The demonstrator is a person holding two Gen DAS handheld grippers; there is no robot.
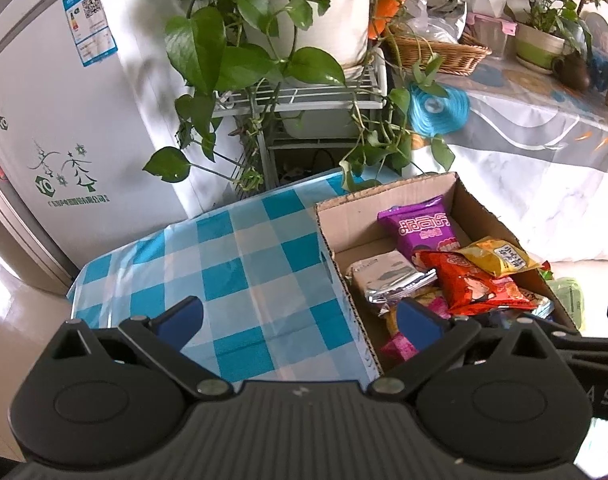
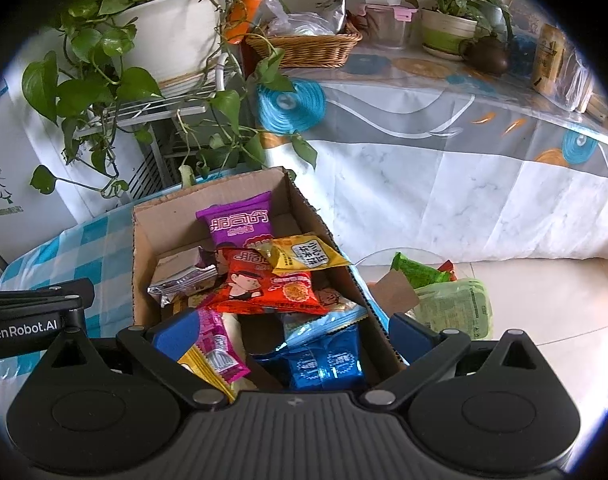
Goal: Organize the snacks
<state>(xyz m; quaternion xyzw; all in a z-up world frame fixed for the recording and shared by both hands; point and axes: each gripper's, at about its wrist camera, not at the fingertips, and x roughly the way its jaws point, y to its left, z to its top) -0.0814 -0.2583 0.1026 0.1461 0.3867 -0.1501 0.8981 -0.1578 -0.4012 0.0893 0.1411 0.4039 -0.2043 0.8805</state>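
A cardboard box [image 1: 346,212] [image 2: 143,220] sits on a blue checked tablecloth [image 1: 239,264]. It holds several snack packets: a purple one [image 1: 420,226] [image 2: 239,220], a red one [image 1: 476,284] [image 2: 267,286], a yellow one [image 1: 498,258] [image 2: 308,256], a silver one [image 1: 388,280] [image 2: 183,280], a pink one [image 2: 219,350] and blue ones [image 2: 328,364]. My left gripper [image 1: 299,320] is open and empty over the box's left wall. My right gripper [image 2: 291,336] is open and empty over the box's near end.
Green snack packs [image 2: 452,304] lie right of the box over the floor. A potted vine on a white rack [image 1: 304,96] stands behind, a fridge [image 1: 51,120] at left. A covered table [image 2: 464,112] carries a wicker basket [image 2: 308,46] and plants.
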